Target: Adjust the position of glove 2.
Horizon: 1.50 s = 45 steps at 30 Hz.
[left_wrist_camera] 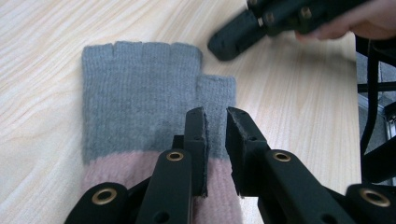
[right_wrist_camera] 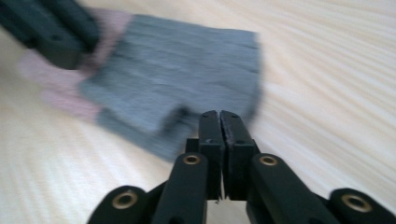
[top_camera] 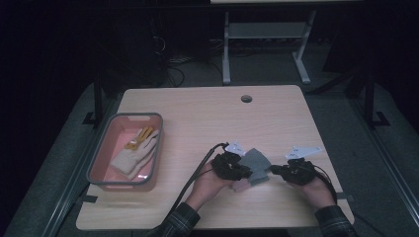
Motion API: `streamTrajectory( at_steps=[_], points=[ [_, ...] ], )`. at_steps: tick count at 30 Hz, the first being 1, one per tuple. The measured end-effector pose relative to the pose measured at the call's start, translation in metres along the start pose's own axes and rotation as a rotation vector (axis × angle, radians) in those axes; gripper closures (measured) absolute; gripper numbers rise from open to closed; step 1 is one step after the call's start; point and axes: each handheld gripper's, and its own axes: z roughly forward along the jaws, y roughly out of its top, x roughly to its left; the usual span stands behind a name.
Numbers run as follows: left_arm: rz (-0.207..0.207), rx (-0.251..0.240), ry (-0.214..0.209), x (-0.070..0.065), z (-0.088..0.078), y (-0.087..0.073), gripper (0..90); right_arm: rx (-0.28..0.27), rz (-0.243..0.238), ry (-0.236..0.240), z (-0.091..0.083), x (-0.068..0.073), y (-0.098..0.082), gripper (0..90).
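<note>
A grey fingerless glove with a pink cuff lies flat on the wooden table, between my two grippers. My left gripper hovers over the cuff end. In the left gripper view its jaws stand a narrow gap apart above the glove, near the thumb, with no fabric pinched. My right gripper points at the glove from the right. Its jaws are shut, empty, at the edge of the blurred glove. The right gripper also appears beyond the glove's fingers.
A pink bin with a grey rim stands at the table's left and holds a white and yellow glove. A round cable hole sits near the far edge. Table legs and cables stand on the floor beyond.
</note>
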Motion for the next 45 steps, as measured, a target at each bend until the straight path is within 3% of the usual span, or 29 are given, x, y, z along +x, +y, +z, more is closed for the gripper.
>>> streamTrajectory(
  at_steps=[2, 4, 7, 8, 11, 29, 32, 41, 45],
  points=[
    [0.000, -0.011, 0.003, 0.001, 0.000, 0.000, 83.3, -0.016, 0.019, -0.025, -0.003, -0.007, -0.002, 80.5],
    [0.003, 0.000, 0.005, 0.002, 0.002, 0.000, 87.4, -0.022, 0.043, -0.049, -0.003, -0.012, -0.004, 67.7],
    [0.003, 0.023, 0.017, 0.005, 0.008, -0.001, 88.2, -0.010, 0.053, -0.089, 0.001, -0.016, -0.006, 49.7],
    [0.013, 0.046, 0.013, 0.006, 0.011, -0.003, 88.2, -0.009, 0.061, -0.099, 0.003, -0.017, -0.006, 45.0],
    [0.012, 0.054, 0.008, 0.007, 0.016, -0.007, 88.8, -0.008, 0.079, -0.116, 0.007, -0.020, -0.007, 34.3],
    [0.024, 0.090, 0.029, -0.002, -0.013, -0.030, 87.9, -0.009, 0.087, -0.190, 0.017, -0.027, -0.011, 17.8],
    [0.040, 0.080, 0.038, -0.003, -0.018, -0.028, 79.5, 0.001, 0.079, -0.212, 0.020, -0.026, -0.012, 15.4],
    [0.080, 0.079, 0.084, 0.008, -0.017, -0.012, 26.0, -0.012, 0.080, -0.206, 0.021, -0.027, -0.014, 14.1],
    [0.112, 0.094, 0.084, 0.014, -0.009, -0.008, 15.9, -0.014, 0.078, -0.206, 0.021, -0.027, -0.014, 14.0]
  ],
)
